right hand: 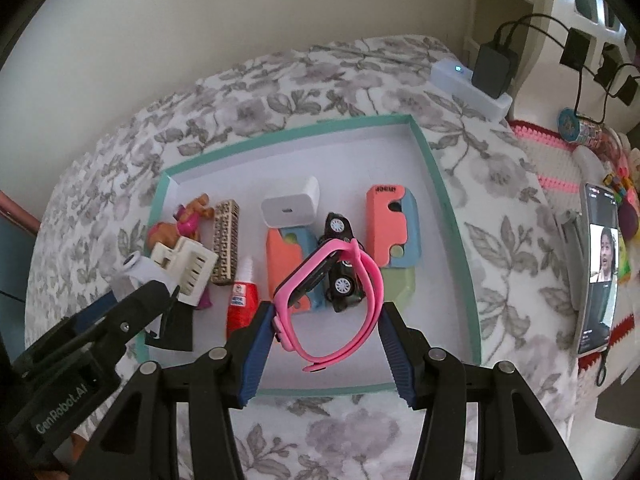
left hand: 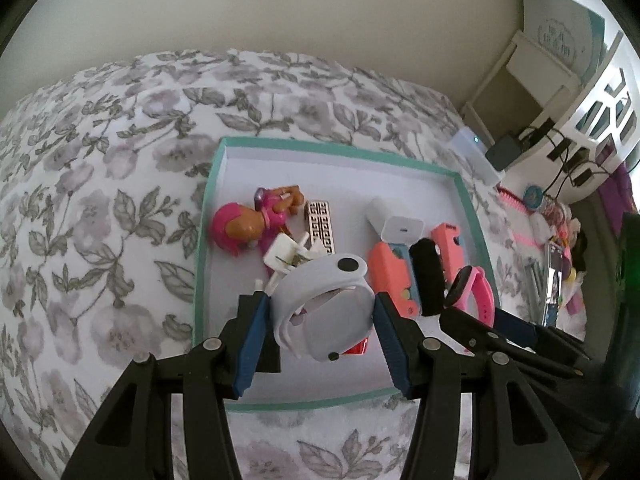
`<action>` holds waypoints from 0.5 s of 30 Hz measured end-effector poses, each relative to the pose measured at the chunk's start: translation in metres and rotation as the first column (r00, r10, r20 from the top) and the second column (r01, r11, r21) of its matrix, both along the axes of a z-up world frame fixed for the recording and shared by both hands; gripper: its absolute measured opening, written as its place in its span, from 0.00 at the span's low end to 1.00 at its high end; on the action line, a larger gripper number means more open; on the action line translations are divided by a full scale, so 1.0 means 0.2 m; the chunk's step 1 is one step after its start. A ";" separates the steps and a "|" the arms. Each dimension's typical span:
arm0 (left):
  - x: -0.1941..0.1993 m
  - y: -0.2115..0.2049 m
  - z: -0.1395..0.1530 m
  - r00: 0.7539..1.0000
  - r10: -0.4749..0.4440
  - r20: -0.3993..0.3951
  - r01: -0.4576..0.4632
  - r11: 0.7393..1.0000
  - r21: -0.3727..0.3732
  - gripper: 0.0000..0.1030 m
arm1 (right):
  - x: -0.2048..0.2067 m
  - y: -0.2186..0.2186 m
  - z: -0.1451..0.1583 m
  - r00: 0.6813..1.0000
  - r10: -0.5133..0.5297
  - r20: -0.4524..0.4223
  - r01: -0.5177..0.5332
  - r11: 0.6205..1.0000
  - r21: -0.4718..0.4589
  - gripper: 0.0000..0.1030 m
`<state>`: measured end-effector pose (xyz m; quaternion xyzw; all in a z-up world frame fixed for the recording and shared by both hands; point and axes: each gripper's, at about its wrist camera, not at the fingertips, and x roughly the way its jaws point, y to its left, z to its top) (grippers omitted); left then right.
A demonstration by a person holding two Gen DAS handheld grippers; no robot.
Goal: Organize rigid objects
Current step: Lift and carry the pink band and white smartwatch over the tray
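Note:
A teal-rimmed white tray lies on a floral bedspread. My left gripper is shut on a grey watch band, held above the tray's near part. My right gripper is shut on a pink smartwatch, held above the tray. In the tray lie a pink doll figure, a patterned bar, a white charger, coral-and-blue blocks, a black toy car, a red glue tube and a white plug.
A phone stands propped at the right beside a pink mat with small trinkets. A white power strip with adapters sits at the bed's far right corner. A wall runs behind the bed.

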<state>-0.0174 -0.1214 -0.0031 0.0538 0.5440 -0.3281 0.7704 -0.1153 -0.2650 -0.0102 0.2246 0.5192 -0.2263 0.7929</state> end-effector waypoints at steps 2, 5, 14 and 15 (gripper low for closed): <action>0.00 -0.01 -0.01 1.000 -0.006 -0.007 0.006 1.000 0.005 0.54 | 0.00 -0.01 -0.03 1.000 0.004 -0.022 -0.004 1.000 0.003 0.55; -0.01 -0.03 -0.03 1.000 -0.017 -0.002 0.017 0.999 0.031 0.53 | 0.01 -0.01 -0.07 0.999 0.014 -0.052 -0.013 1.000 0.010 0.55; -0.01 -0.07 -0.10 0.999 -0.036 -0.026 0.038 0.996 0.075 0.53 | 0.01 -0.03 -0.13 0.996 0.025 -0.086 -0.023 0.999 0.027 0.55; -0.01 -0.08 -0.10 0.999 -0.038 -0.021 0.039 0.996 0.075 0.54 | 0.01 -0.03 -0.13 0.996 0.026 -0.089 -0.024 0.999 0.029 0.55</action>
